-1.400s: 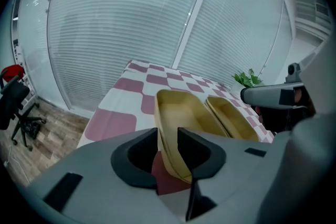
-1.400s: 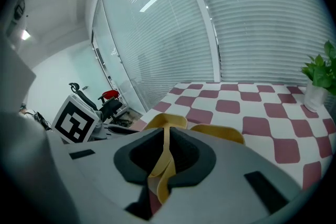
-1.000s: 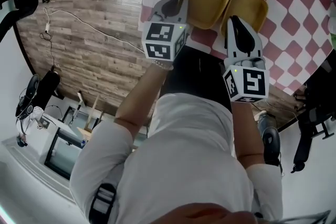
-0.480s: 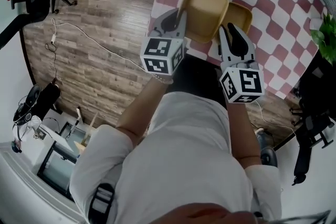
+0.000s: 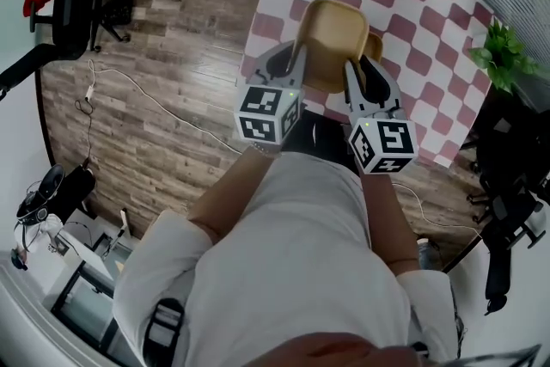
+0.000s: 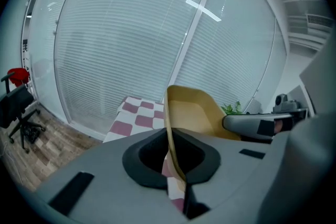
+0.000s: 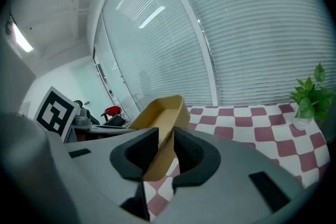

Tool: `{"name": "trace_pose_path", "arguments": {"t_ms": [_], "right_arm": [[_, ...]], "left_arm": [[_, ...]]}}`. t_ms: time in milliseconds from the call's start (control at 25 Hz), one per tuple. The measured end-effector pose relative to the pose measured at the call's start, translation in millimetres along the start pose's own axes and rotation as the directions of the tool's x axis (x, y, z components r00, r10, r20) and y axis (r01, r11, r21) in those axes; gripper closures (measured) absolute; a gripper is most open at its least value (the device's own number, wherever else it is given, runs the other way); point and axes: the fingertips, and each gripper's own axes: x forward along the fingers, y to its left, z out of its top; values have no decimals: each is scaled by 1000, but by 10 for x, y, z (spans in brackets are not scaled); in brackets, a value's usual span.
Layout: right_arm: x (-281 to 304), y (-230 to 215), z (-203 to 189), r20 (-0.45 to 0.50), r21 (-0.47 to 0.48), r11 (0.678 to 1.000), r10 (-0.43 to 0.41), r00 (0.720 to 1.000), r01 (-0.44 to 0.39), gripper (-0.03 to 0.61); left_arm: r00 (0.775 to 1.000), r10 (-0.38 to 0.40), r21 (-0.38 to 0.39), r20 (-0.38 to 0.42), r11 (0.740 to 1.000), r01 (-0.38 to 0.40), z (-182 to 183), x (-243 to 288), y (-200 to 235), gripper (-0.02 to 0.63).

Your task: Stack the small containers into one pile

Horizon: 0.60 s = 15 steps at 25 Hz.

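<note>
Both tan containers are held over the near edge of the checkered table [image 5: 412,4]. The upper container [image 5: 333,39] covers nearly all of the lower container [image 5: 375,46], and I can't tell whether they touch. Left gripper [image 5: 290,63] is clamped on the upper container's rim, right gripper [image 5: 364,80] is clamped on the lower container's wall, and a potted plant [image 5: 498,56] is at the table's right edge.

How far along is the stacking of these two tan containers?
Done: both are lifted off the checkered table. In hand: the left gripper is shut on one tan container by its rim, the right gripper on the second container, which sits mostly hidden under the first in the head view. Left: nest them fully, which I cannot confirm yet, and set the pile down.
</note>
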Motion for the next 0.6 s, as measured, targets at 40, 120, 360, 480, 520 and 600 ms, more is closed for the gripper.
{"name": "trace_pose_path", "arguments": {"t_ms": [40, 120, 360, 480, 520, 600], "right_arm": [[-30, -8, 27, 2, -2, 1000, -6, 1000, 6, 476], [-94, -29, 62, 4, -3, 1000, -18, 1000, 18, 477], [-345, -264, 75, 12, 9, 997, -80, 997, 80, 477], [-482, -435, 66, 14, 21, 993, -114, 993, 114, 479], [-524, -484, 68, 15, 23, 992, -122, 992, 121, 479], [-590, -551, 75, 17, 26, 992, -125, 992, 125, 480]], "left_arm": [[1000, -7, 4, 0, 1000, 7, 15, -21, -37, 577], [1000, -21, 9, -2, 1000, 21, 35, -48, -111, 577], [997, -81, 32, -10, 996, 82, 59, 29, -449, 575], [994, -108, 48, -16, 993, 109, 62, 98, -653, 575], [993, -114, 52, -18, 992, 115, 63, 117, -716, 577], [993, -119, 59, -20, 991, 120, 61, 138, -813, 575]]}}
